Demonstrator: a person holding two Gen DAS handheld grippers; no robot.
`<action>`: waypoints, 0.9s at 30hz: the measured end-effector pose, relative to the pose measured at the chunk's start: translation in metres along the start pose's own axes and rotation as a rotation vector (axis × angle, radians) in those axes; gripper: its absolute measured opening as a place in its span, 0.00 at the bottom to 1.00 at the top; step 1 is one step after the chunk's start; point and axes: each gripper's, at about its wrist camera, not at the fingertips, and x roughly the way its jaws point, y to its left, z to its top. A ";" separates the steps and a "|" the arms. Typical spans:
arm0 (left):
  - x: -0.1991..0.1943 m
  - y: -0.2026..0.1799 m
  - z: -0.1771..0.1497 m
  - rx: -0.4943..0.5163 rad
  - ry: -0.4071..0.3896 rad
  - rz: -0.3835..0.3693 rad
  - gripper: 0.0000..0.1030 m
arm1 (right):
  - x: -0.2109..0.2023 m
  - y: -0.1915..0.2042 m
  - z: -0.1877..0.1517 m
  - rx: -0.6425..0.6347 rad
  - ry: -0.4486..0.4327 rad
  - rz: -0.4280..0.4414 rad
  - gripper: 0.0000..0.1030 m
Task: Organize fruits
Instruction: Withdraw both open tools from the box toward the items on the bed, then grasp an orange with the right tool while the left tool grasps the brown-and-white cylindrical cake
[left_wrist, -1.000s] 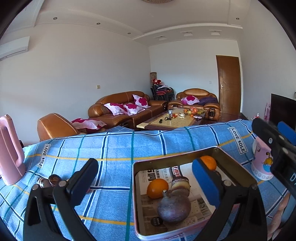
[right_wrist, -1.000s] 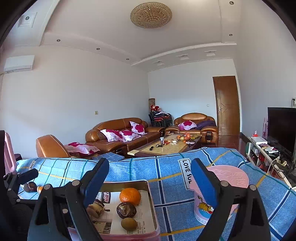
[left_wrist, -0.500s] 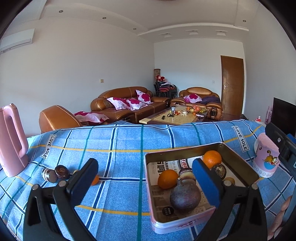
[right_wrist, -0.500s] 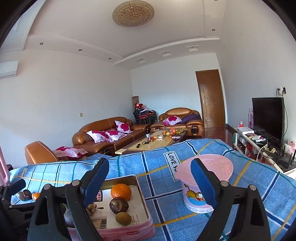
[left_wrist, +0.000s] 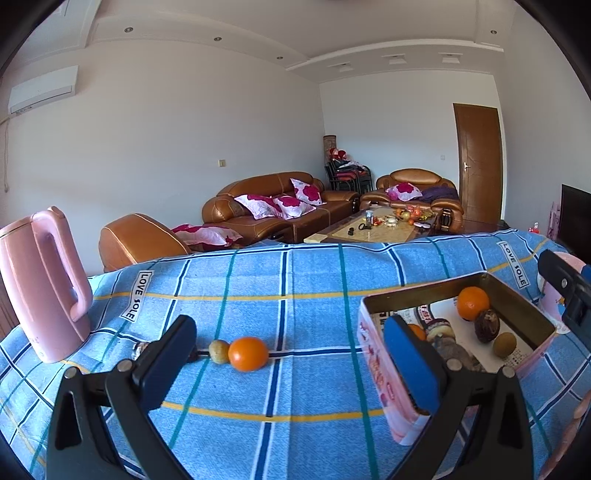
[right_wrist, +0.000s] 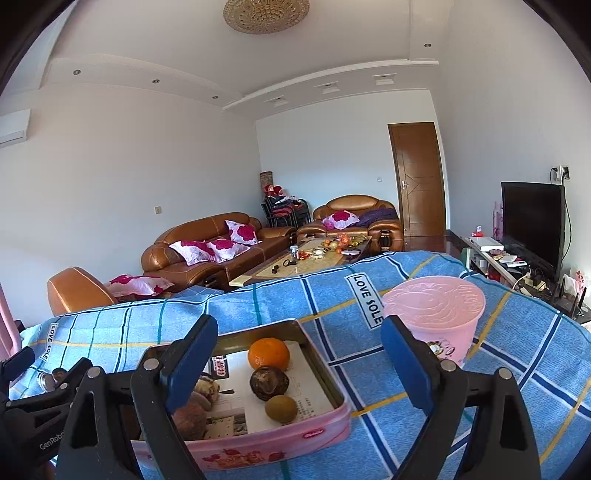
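each gripper (left_wrist: 288, 363) (right_wrist: 299, 363) is black plastic with blue pads (left_wrist: 404, 354) and silver screws.

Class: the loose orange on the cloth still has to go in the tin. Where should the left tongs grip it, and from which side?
Grip the orange across its middle, coming from above. It is round and lies touching a small brownish fruit on its left, so the left tongs, now open, should close front-to-back rather than side-to-side.
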 end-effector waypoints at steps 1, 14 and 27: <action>0.000 0.005 -0.001 -0.001 0.001 0.007 1.00 | 0.000 0.005 -0.001 0.000 0.003 0.006 0.89; 0.012 0.065 -0.009 -0.075 0.055 0.064 1.00 | -0.006 0.076 -0.014 -0.017 0.033 0.085 0.89; 0.044 0.158 -0.017 -0.113 0.176 0.190 1.00 | -0.004 0.148 -0.026 -0.042 0.086 0.190 0.89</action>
